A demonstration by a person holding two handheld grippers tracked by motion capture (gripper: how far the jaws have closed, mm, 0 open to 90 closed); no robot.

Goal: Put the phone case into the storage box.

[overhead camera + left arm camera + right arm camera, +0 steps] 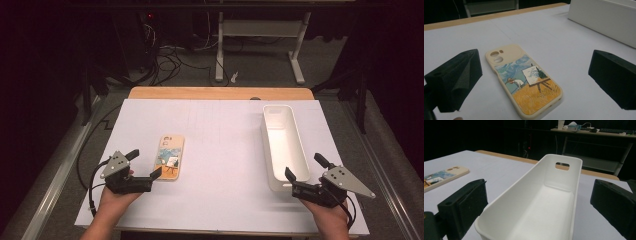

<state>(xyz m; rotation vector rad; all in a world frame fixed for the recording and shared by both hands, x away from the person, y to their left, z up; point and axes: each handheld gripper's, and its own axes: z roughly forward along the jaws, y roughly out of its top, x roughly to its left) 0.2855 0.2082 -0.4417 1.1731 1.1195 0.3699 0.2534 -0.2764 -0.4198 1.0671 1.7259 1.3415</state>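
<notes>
A cream phone case (170,157) with a painted picture of a painter at an easel lies flat on the white table cover. In the left gripper view the phone case (524,82) sits between and just ahead of the two wide-apart jaws. My left gripper (144,163) is open at the case's near left corner. A long white bin (282,145) stands empty on the right side. My right gripper (306,168) is open at the bin's near end, and the bin (541,202) fills the gap between its jaws without touching them.
The white cover (220,150) lies over a wooden table whose far edge (220,93) shows. Beyond it are a desk frame (260,45) and cables on the floor. Open surface lies between the case and the bin.
</notes>
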